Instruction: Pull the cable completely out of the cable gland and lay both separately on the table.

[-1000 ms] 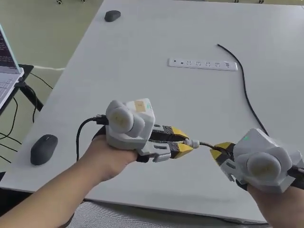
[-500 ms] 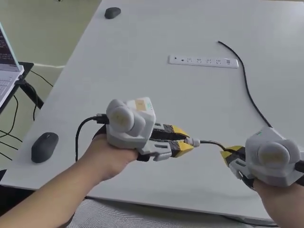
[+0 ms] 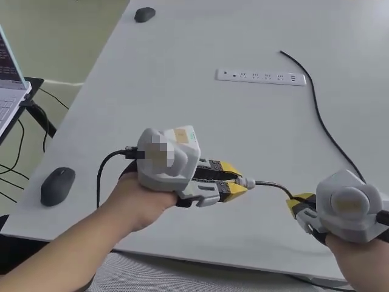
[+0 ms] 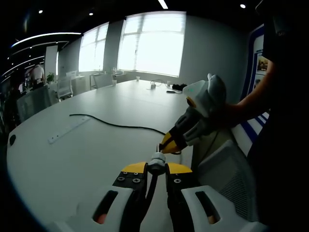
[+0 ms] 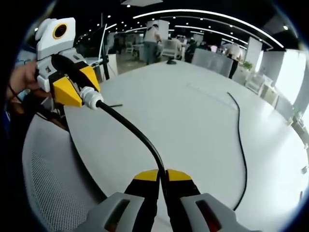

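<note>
Left gripper (image 3: 234, 182): we found its jaws pressed onto the cable gland (image 3: 246, 182), held above the surface (image 3: 182, 103) near its front edge.
Right gripper (image 3: 296, 204): we found it pinching the cable (image 3: 272, 184) near the gland.
Cable: a short arc spanned both grippers; the rest trailed over the surface.
Advice: we judged a straight pull along the gland's axis best, with the left gripper steady and no bend at the gland's mouth.

Cable (image 3: 270, 184) smooth rubbery; gland (image 3: 245, 181) smooth plastic; table (image 3: 182, 91) matt.
</note>
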`<state>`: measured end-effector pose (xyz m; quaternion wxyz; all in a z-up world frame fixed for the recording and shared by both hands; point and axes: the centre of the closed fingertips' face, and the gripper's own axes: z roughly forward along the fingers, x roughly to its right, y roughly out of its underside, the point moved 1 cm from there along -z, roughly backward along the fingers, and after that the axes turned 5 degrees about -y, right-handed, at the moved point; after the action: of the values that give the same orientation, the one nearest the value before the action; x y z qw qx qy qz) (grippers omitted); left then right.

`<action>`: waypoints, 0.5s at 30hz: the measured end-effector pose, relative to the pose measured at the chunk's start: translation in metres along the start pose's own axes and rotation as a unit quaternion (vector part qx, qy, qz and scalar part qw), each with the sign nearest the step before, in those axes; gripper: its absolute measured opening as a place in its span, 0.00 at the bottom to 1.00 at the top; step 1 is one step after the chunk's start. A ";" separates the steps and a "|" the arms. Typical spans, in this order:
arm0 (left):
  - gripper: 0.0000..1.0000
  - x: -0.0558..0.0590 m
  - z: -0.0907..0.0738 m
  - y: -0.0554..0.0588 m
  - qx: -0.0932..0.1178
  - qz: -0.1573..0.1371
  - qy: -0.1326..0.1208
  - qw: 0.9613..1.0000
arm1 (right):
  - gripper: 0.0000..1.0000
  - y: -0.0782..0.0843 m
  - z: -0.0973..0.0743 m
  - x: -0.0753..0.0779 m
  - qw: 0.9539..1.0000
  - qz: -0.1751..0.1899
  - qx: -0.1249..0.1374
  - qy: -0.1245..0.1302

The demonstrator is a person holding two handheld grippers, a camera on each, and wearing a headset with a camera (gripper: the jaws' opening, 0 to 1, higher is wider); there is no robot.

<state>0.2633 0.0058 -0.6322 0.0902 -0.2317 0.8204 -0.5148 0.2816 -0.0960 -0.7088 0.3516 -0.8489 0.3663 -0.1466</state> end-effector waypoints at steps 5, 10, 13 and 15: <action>0.15 -0.003 0.000 -0.001 0.000 -0.001 -0.003 1.000 | 0.00 -0.002 -0.001 0.000 1.000 -0.027 0.004 -0.001; 0.15 -0.004 0.001 -0.001 -0.001 -0.004 -0.004 1.000 | 0.00 -0.003 -0.003 0.000 0.999 -0.038 0.008 0.001; 0.15 -0.005 0.001 0.000 -0.002 -0.004 -0.005 1.000 | 0.01 -0.005 -0.005 -0.001 0.999 -0.041 0.009 0.000; 0.15 -0.004 0.001 0.000 -0.002 -0.006 -0.004 1.000 | 0.03 -0.006 -0.006 -0.002 0.999 -0.043 0.011 0.000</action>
<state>0.2677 0.0068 -0.6328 0.0900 -0.2390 0.8195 -0.5131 0.2804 -0.0947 -0.7000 0.3549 -0.8599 0.3276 -0.1654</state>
